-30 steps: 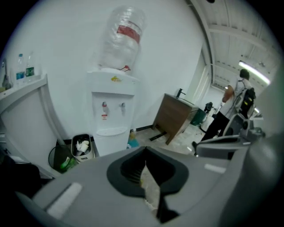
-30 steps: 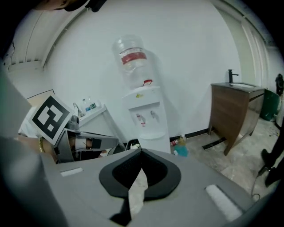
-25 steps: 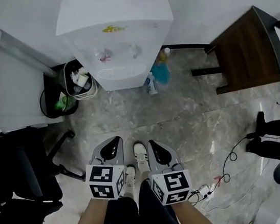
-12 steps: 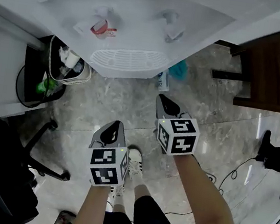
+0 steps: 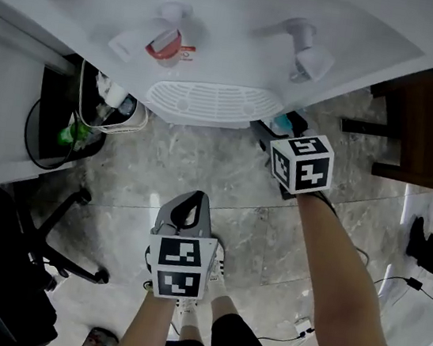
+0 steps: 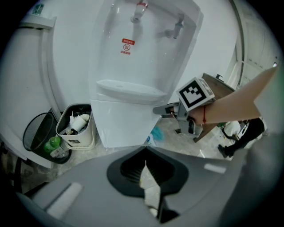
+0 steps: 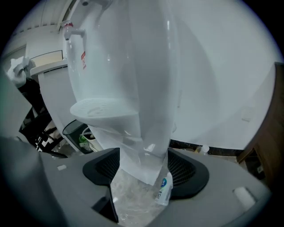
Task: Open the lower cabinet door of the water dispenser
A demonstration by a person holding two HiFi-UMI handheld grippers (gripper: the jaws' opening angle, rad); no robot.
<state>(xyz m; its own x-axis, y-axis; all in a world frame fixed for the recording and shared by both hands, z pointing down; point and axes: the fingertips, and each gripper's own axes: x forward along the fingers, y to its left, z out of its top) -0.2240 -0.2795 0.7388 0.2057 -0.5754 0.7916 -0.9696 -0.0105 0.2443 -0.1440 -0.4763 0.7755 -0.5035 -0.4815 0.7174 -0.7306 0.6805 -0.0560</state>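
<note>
Two grippers: the left gripper [image 5: 188, 214] has its jaws squeezed together on nothing. The right gripper [image 6: 162, 109] has its jaws wide apart by the water dispenser [image 5: 222, 17] corner, tips hidden from above. It has moved closer.

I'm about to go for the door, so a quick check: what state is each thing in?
Cabinet door: shut.
Right gripper: open, lower corner of the dispenser between its jaws, not clamped.
Left gripper: shut, empty, short of the dispenser.
Drip tray: empty.
White bin: full of rubbish.
</note>
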